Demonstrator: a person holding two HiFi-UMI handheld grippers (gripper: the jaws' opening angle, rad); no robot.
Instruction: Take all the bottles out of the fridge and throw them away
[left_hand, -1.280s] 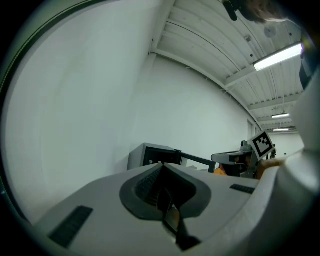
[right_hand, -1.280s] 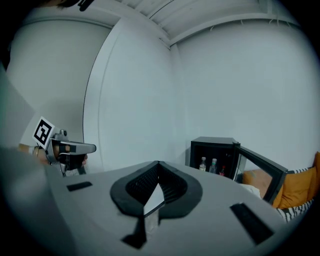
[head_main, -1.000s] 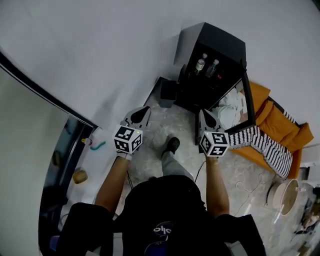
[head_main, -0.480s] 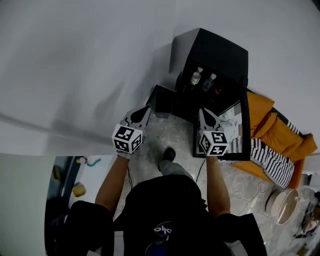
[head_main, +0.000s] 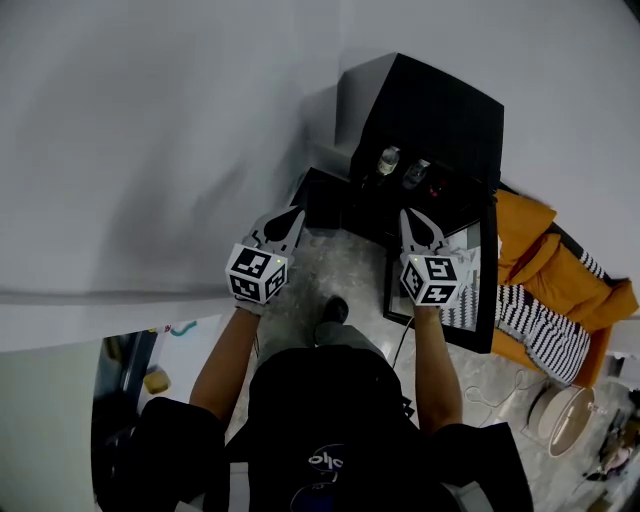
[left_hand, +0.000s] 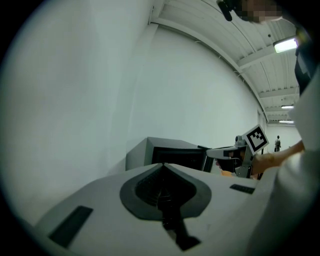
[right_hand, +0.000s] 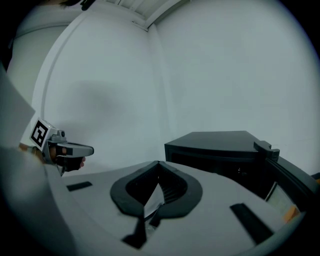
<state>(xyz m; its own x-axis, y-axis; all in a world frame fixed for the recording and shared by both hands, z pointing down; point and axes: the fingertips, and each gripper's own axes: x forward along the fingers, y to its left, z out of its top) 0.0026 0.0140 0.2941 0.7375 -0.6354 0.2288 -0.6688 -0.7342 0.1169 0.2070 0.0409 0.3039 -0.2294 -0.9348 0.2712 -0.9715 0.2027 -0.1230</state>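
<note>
A black fridge (head_main: 440, 105) is recorded against the white wall, its door (head_main: 487, 290) swung open. The left claw (head_main: 292, 216) and right claw (head_main: 410, 218) are held side by side in front of it, each closed with nothing gripped. Two bottles (head_main: 388, 160) are noted upright in the upper fridge interior, beyond both claws and clear of them, nearer the right claw.

dim, flat grey light throughout. ceiling lamp (left_hand: 286, 45) glows top right in left gripper view. fridge (head_main: 440, 100) interior v. dark, detail lost; soft shadow on wall (head_main: 180, 150) beside it. gripper views: strong fisheye, black corners, soft foreground.
</note>
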